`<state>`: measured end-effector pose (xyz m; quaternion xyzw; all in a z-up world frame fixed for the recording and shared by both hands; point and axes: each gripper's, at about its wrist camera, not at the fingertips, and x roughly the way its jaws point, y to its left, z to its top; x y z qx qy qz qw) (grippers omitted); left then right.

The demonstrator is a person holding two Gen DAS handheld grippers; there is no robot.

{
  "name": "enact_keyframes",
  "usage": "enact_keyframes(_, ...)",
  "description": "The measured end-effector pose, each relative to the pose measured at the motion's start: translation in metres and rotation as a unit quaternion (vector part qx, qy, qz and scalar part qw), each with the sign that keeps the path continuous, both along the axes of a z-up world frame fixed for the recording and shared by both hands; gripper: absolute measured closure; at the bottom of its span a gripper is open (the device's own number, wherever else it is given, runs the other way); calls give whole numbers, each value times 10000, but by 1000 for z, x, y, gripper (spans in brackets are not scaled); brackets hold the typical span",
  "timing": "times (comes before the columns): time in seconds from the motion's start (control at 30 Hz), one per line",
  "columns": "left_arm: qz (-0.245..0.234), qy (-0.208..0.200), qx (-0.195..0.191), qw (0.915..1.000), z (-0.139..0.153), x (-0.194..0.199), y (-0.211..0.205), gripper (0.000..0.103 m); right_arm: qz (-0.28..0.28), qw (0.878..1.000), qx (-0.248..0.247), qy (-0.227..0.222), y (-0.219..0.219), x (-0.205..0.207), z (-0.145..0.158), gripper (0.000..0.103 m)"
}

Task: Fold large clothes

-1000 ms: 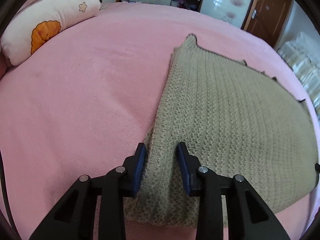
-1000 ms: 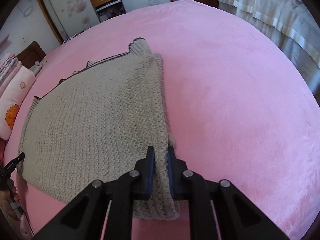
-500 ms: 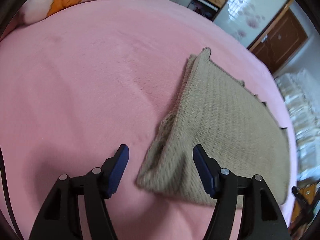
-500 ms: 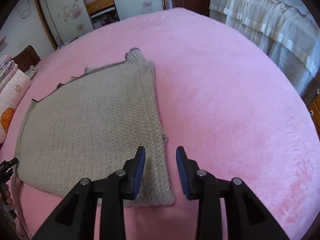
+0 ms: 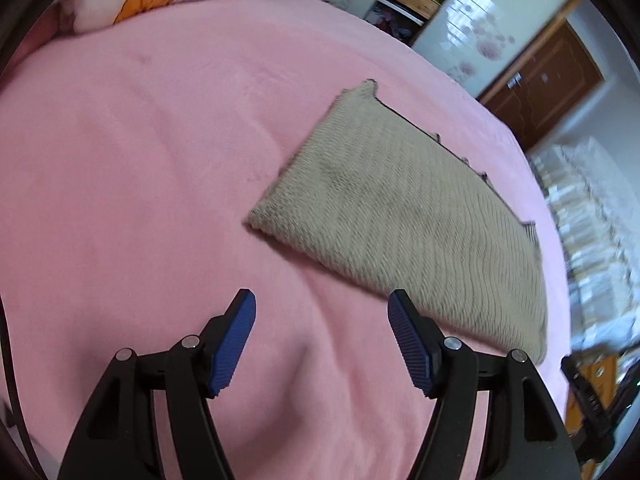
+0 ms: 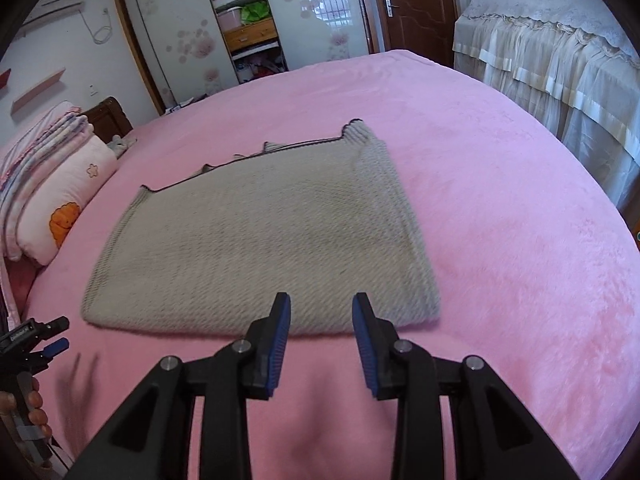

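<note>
A beige knitted sweater [image 6: 264, 240] lies folded flat on a pink bed cover [image 6: 500, 208], its dark-trimmed edge on the far side and its near fold edge straight across. In the left wrist view the same sweater [image 5: 404, 208] sits to the right of centre, blurred.

The left gripper [image 5: 322, 304] hovers above bare pink cover [image 5: 140, 160], its jaws wide apart with nothing between them; the right fingertip [image 5: 404, 320] overlaps the sweater's near edge in the view, and whether it touches cannot be told. The right gripper [image 6: 322, 308] hangs over the sweater's near edge, its jaws apart and gripping nothing.

At the left lies a white pillow with an orange cartoon print [image 6: 64, 216], with a stack of folded bedding [image 6: 36, 148] above it. At the far wall an open wardrobe [image 6: 248, 24] holds shelves: a pink box [image 6: 230, 20], something green [image 6: 256, 12] beside it, a wooden drawer [image 6: 250, 36] below, and mixed items lower down. A second bed with a pale frilled cover [image 6: 560, 60] stands at the right.
</note>
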<state>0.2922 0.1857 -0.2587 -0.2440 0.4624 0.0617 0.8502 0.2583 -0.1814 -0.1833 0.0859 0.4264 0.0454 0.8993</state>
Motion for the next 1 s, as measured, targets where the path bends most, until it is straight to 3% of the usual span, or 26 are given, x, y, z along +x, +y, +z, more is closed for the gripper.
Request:
enact_keyframes(0.17,-228,-107,319,9992,22,-16,-21,24,246,9997,38,-34,19,-22,8,71)
enact_keyframes(0.43,-439,-338,-16,9985,32,-21,-35,18,743,9968,-97,-285,58,-44,27,71)
enact_keyframes(0.6,-368,-617,-1056,9918,4,-11,-25,17,1062,9929,-328,-422,84,-44,28,71)
enact_keyframes(0.8,135,-708,-2366,9689,-56,13,-5,17,1158,9916,-450,-373,101,-28,15,71)
enact_keyframes(1.0,309,-942,-2723,9571,-83,28,-1,17,1164,9917,-465,-289,111,-8,-2,71)
